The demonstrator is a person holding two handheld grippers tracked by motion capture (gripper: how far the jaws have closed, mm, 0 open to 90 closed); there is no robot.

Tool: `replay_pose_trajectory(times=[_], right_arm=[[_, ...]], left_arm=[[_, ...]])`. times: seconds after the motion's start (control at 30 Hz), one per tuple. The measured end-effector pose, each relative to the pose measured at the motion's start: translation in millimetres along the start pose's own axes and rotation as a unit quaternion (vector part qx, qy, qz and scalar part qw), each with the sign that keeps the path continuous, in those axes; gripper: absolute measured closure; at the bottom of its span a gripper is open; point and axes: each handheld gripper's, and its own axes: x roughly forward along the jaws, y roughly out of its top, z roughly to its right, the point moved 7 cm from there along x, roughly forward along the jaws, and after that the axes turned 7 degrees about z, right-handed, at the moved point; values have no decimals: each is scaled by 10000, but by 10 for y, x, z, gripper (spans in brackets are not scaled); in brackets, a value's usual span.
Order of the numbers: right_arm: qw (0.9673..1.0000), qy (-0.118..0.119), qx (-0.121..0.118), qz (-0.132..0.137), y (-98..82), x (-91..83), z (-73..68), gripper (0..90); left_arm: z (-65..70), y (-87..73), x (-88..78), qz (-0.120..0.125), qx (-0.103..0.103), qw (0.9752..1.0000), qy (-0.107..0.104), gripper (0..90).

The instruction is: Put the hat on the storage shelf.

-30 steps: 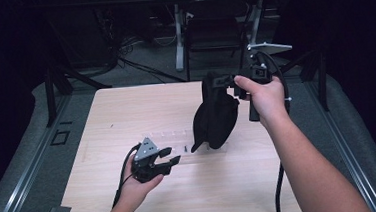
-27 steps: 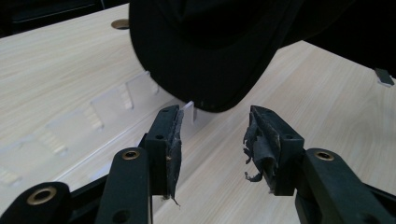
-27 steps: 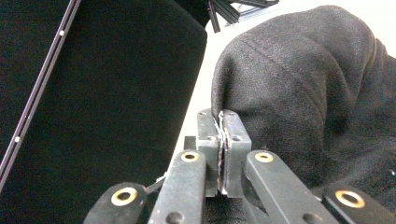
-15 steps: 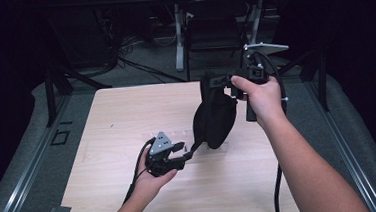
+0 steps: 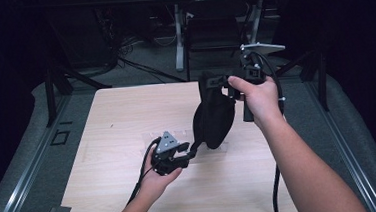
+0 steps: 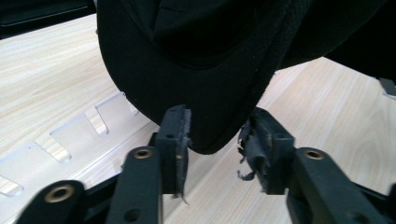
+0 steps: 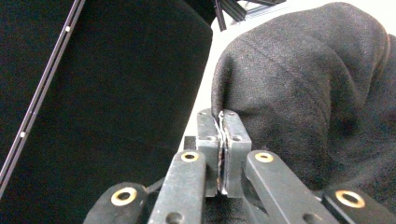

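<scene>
We hold the black cloth (image 5: 212, 115) up over the worktop (image 5: 107, 121). Our right gripper (image 7: 223, 122) has its jaws pressed shut on the top edge. Our left gripper (image 6: 215, 140) has jaws that have just been closing around the bottom tip, not yet pinching. If we tug too soon, the tip may slip out.

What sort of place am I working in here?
Likely a lab or recording workshop: a light wooden table on grey flooring, loose cables behind it, metal stand legs and dark surroundings.
</scene>
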Motion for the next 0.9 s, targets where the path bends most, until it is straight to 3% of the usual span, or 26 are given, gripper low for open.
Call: replay_pose_trajectory(times=[0.17, 0.37, 0.57, 0.9], right_arm=[[10000, 33, -4, 2, -6, 22, -15, 883], [10000, 59, 7, 0, -9, 38, -27, 883], [9999, 121, 21, -5, -20, 82, -61, 883], [9997, 236, -17, -118, -77, 198, -152, 882]], left_arm=[[-6, -15, 28, -26, 8, 10000, 76, 682], [21, -20, 42, -10, 50, 10000, -5, 768], [24, -32, 40, 20, 164, 9999, 0, 793], [3, -111, 14, 195, 127, 9997, 63, 809]])
